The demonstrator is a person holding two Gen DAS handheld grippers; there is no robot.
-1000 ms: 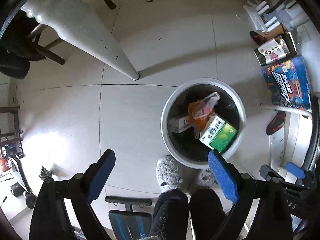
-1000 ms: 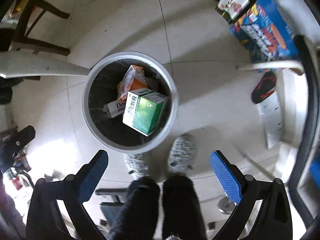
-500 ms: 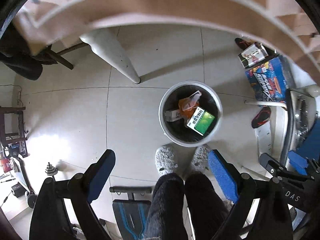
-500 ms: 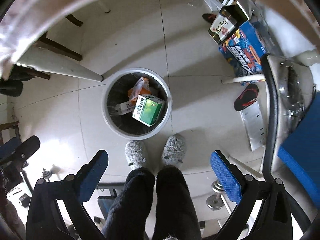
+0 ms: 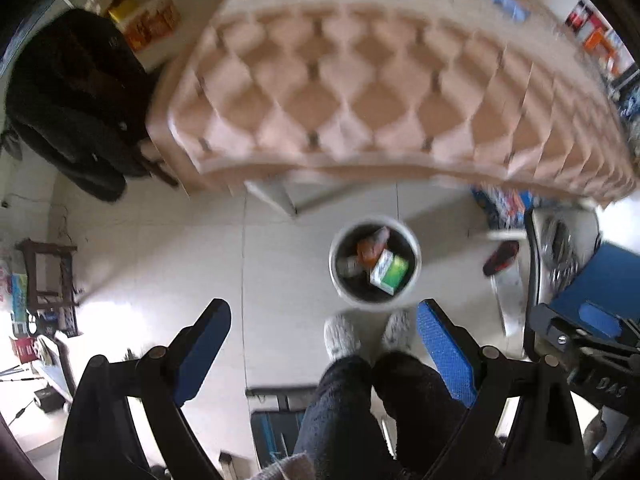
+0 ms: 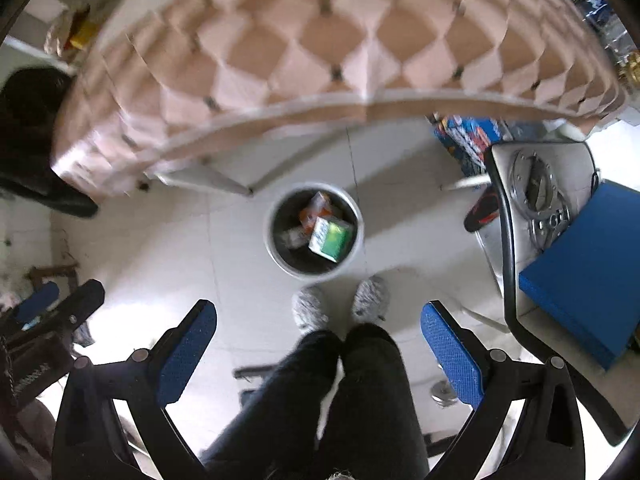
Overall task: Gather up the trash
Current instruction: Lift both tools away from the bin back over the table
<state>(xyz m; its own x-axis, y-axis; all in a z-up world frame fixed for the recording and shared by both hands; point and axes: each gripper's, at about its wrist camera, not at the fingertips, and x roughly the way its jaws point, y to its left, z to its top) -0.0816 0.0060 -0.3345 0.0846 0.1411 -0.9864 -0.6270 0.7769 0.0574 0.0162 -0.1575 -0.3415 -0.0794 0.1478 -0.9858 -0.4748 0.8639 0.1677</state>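
Trash sits inside a round white waste bin with a dark liner (image 5: 414,276), which stands on the pale tiled floor (image 5: 160,264) just in front of the person's grey slippered feet (image 5: 344,336). Contents: a green-and-white carton (image 5: 390,272) lying uppermost toward the bin's right side, an orange wrapper (image 5: 370,246) behind it, and a whitish item to the left, too blurred to identify. The right wrist view shows the same bin (image 6: 276,240), carton (image 6: 330,238) and wrapper (image 6: 316,210).

Left gripper (image 5: 324,348): blue-padded fingers spread wide apart, nothing between them, held high above the floor. Right gripper (image 6: 320,344): likewise spread wide and empty, at similar height.

Beyond the bin, a table covered in a pink-and-tan diamond-patterned cloth (image 5: 380,92) fills the upper field; one white leg (image 5: 272,196) meets the floor near the bin. A red-and-black sandal (image 5: 500,258) lies to the bin's right. A dark garment (image 5: 72,96) hangs at the left. Both views are motion-blurred.
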